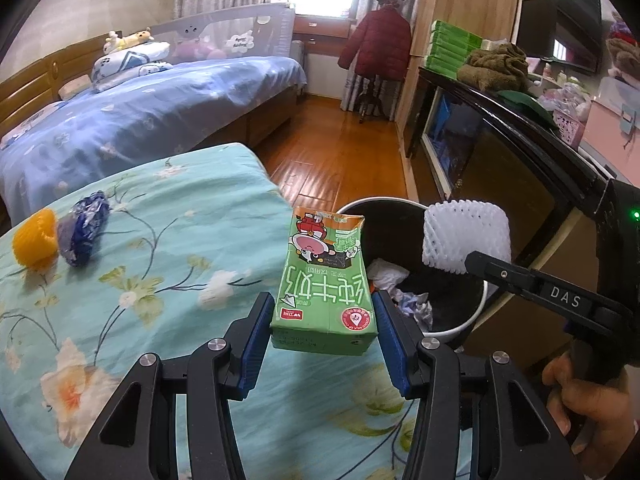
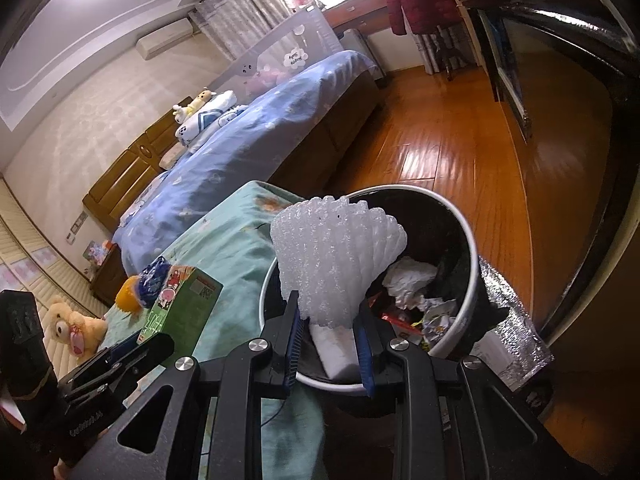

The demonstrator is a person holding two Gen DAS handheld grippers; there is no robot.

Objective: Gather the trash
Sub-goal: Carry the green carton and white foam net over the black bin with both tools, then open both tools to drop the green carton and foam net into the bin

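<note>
A bed [image 1: 168, 240] with a teal floral cover fills the lower left of the left wrist view. Right of it, at centre right, stands the bin [image 1: 460, 320], black inside with a white rim, holding crumpled paper and wrappers. The left gripper [image 1: 324, 328] clamps a green milk carton [image 1: 324, 280] printed with large Chinese characters upside down. The right gripper [image 2: 328, 340], marked "DAS" on its finger, pinches a white foam net [image 2: 336, 256] over the bin. At far left an orange foam net [image 1: 34, 242] touches what looks like a blue wrapper [image 1: 86, 226]
</note>
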